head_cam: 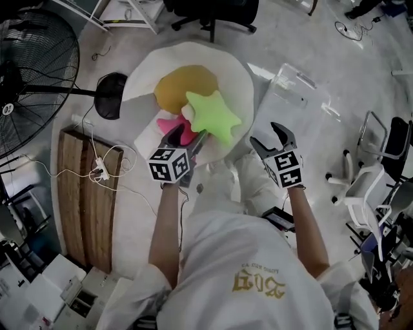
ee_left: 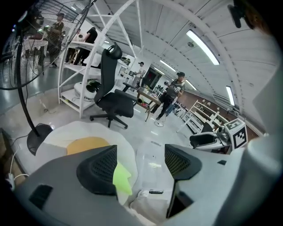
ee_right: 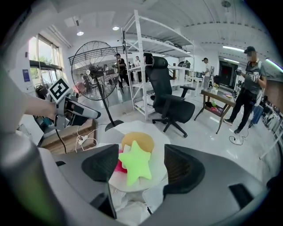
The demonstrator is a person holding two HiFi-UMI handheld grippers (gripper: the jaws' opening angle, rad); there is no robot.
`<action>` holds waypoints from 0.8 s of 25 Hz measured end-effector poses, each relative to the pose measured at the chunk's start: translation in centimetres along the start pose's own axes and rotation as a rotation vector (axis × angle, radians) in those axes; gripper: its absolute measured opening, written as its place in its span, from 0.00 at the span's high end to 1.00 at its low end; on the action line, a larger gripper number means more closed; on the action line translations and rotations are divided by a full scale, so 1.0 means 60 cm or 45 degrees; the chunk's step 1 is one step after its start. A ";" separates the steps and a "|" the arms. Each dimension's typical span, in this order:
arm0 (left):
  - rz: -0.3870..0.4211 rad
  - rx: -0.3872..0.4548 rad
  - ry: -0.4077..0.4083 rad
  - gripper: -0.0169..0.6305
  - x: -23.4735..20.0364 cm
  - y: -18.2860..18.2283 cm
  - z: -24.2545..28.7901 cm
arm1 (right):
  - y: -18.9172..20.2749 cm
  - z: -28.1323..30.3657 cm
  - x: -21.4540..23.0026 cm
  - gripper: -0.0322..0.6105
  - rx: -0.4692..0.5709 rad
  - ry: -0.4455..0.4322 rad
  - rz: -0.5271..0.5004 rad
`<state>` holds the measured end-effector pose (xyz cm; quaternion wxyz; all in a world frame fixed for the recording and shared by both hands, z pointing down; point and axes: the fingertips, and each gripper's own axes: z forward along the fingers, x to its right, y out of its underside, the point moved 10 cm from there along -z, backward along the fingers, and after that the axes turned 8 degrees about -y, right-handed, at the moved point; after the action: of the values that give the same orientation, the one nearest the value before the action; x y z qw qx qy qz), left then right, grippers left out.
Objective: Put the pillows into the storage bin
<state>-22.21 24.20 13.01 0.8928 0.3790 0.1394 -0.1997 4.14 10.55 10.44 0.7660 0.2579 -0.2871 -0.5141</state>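
Three pillows lie piled on a round white surface (head_cam: 235, 74): a green star pillow (head_cam: 213, 116), a yellow-brown round pillow (head_cam: 184, 87) behind it and a pink pillow (head_cam: 173, 124) at its left. A clear storage bin (head_cam: 293, 97) stands on the floor to the right. My left gripper (head_cam: 189, 136) hovers open at the star's near edge, nothing between its pads. My right gripper (head_cam: 268, 135) is open and empty, between the pile and the bin. The right gripper view frames the star (ee_right: 136, 165) between its jaws from a distance. The left gripper view shows the bin (ee_left: 152, 159) ahead.
A large standing fan (head_cam: 26, 64) with a round base (head_cam: 111, 95) is at the left, beside a wooden board (head_cam: 84, 200) with cables and a power strip. A black office chair (head_cam: 213, 13) stands beyond the pile, white chairs (head_cam: 361, 187) at the right. People stand far off.
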 end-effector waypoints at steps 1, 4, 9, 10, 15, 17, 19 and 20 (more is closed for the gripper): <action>0.003 0.001 -0.012 0.45 0.000 0.000 0.002 | 0.003 0.002 0.004 0.45 -0.001 -0.011 -0.003; 0.006 -0.003 -0.048 0.45 -0.005 0.000 0.011 | 0.017 0.017 0.020 0.43 -0.018 -0.053 -0.014; 0.004 -0.037 -0.084 0.44 -0.009 0.019 0.025 | 0.042 0.050 0.042 0.40 -0.092 -0.133 -0.057; 0.005 -0.049 -0.089 0.44 -0.012 0.023 0.030 | 0.046 0.058 0.046 0.40 -0.104 -0.147 -0.066; 0.045 -0.091 -0.149 0.43 -0.022 0.051 0.059 | 0.073 0.098 0.071 0.40 -0.158 -0.199 -0.076; 0.053 -0.115 -0.158 0.43 -0.023 0.063 0.072 | 0.088 0.112 0.079 0.40 -0.184 -0.215 -0.083; 0.049 -0.136 -0.153 0.42 -0.026 0.075 0.085 | 0.102 0.128 0.087 0.40 -0.214 -0.231 -0.103; 0.049 -0.148 -0.151 0.42 -0.029 0.081 0.093 | 0.109 0.137 0.091 0.40 -0.228 -0.241 -0.114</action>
<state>-20.94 23.61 20.45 0.9236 0.3168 0.0903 -0.1961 4.21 6.85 21.69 0.7317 0.1517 -0.2992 -0.5934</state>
